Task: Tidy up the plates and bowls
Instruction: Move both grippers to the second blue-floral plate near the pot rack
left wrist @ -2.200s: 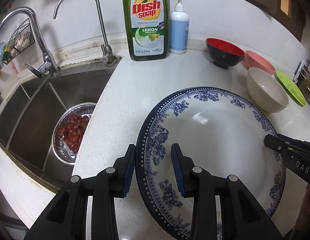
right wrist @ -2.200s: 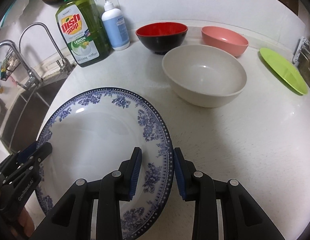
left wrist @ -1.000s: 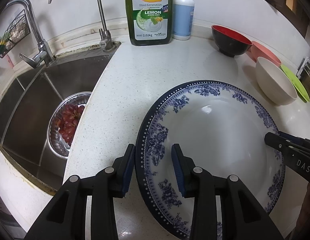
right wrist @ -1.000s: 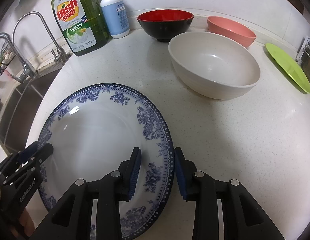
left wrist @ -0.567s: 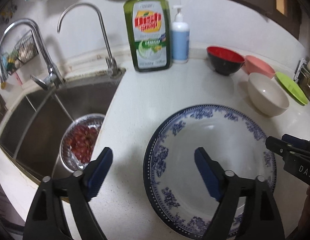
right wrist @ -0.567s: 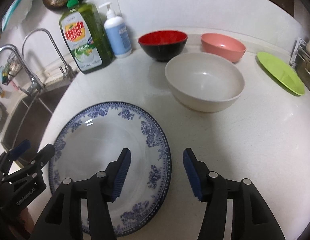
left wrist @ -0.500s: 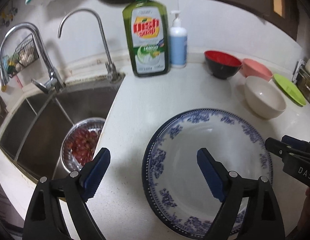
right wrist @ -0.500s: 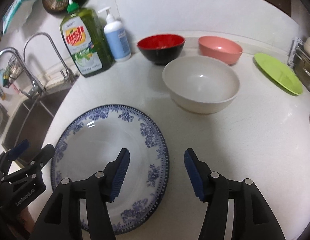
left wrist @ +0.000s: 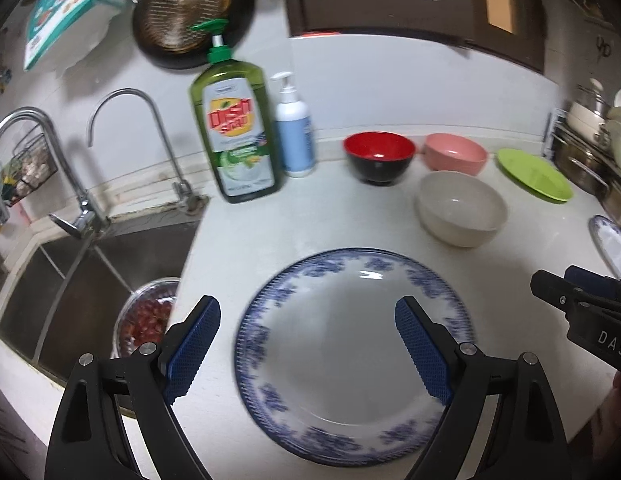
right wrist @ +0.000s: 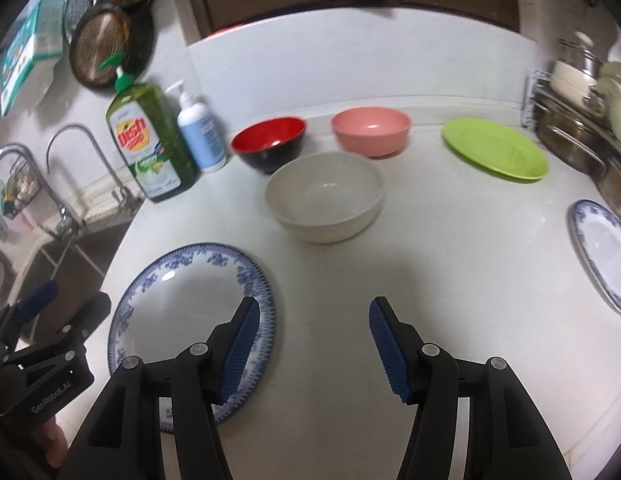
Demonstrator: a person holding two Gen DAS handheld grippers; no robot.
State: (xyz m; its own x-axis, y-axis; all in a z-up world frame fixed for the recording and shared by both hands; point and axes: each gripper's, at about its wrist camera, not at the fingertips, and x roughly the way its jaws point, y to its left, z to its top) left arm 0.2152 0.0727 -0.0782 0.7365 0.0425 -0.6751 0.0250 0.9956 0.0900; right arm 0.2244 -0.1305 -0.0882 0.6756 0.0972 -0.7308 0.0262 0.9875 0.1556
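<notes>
The white worktop carries everything, with a steel sink at its left edge. The large blue-patterned plate lies flat on the worktop near the sink, free of both tools. The left tongs hang above it with their blue-padded arms spread wide apart, one arm over the plate's left rim side and one over its right, gripping nothing. The right tongs are likewise wide apart and empty, over bare worktop just right of the plate, their left arm above the plate's right rim. Beyond the plate sits a beige bowl, and behind it a red-and-black bowl and a pink bowl near the wall. A green plate lies to the right, and a smaller blue-rimmed plate at the far right edge. A green dish soap bottle stands beside a blue pump bottle.
</notes>
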